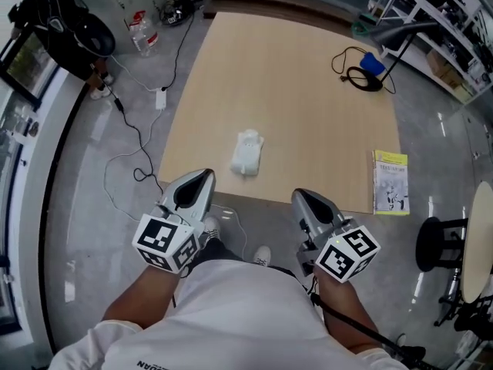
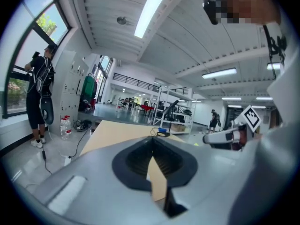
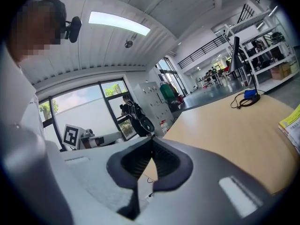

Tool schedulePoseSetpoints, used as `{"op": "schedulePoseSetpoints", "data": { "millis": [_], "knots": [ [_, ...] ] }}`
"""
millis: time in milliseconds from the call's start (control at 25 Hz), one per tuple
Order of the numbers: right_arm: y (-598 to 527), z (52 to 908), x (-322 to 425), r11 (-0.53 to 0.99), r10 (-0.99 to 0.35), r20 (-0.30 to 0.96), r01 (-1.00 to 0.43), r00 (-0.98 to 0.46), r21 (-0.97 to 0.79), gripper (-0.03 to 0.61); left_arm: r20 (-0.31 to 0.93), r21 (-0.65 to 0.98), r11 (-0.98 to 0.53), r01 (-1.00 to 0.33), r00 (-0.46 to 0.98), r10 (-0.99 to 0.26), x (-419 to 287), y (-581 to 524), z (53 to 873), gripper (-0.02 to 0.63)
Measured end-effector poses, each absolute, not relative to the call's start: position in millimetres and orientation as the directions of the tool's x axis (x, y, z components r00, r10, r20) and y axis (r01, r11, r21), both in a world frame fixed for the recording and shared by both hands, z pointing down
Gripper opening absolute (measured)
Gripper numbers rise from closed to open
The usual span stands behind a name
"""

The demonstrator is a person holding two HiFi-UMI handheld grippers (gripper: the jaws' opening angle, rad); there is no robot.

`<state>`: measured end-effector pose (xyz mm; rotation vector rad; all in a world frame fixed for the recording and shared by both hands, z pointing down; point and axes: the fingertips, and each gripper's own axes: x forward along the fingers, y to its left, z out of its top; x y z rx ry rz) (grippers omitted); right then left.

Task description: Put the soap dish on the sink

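A small white soap dish [image 1: 247,153] lies on the light wooden table [image 1: 308,91], near its front edge. Both grippers hover just in front of that edge, over the floor and short of the dish. My left gripper [image 1: 205,174] points at the table with its jaws together and nothing between them; in its own view the tips [image 2: 152,141] meet. My right gripper [image 1: 299,196] is level with it to the right, also shut and empty, with its tips [image 3: 152,142] touching. No sink shows in any view.
A yellow-green booklet [image 1: 390,182] lies at the table's right front corner. A black cable with a blue item [image 1: 366,69] sits at the far right. A black stool [image 1: 441,245] stands right; a person [image 1: 62,21], bottle [image 1: 144,33] and floor cables [image 1: 135,141] are left.
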<state>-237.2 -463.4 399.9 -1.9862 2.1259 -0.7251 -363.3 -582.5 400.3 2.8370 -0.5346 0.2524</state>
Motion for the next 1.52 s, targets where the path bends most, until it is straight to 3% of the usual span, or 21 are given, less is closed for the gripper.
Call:
{"op": "schedulePoseSetpoints", "data": {
  "millis": [400, 1520],
  "knots": [
    [-430.4, 404.6, -253.4, 0.125, -0.948, 0.211, -0.89, -0.237, -0.439, 0.002, 0.223, 0.18, -0.877, -0.445, 0.887, -0.405, -381.7, -526.8, 398.1, 0.006],
    [-485.9, 405.7, -275.8, -0.049, -0.968, 0.244, -0.901, -0.064, -0.431, 0.002, 0.233, 0.186, -0.937, -0.297, 0.939, -0.252, -396.1, -594.8, 398.4, 0.006]
  ]
}}
